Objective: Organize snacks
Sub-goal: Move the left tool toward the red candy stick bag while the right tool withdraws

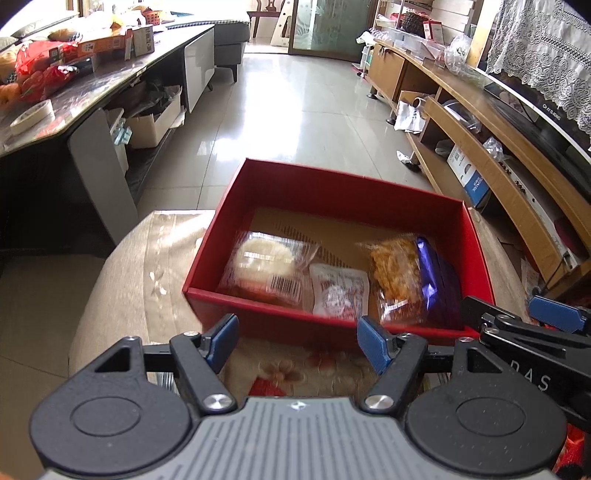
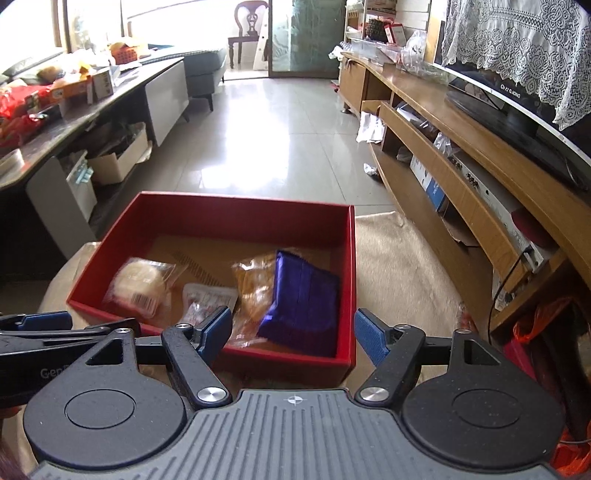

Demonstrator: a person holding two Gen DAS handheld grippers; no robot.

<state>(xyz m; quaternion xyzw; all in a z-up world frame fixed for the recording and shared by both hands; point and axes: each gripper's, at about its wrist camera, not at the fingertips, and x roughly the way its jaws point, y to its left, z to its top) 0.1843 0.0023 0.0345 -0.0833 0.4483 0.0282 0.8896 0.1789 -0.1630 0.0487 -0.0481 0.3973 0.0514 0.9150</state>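
Behind the red box's (image 1: 295,317) near rim — both hand-held grippers (image 1: 297,341) (image 2: 293,334) gape, empty.

Wooden TV cabinet (image 2: 480,147), lace-draped television (image 2: 517,92), perhaps a chair (image 2: 251,26).

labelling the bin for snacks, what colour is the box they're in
Red box with a brown cardboard floor; clearest in the right wrist view.
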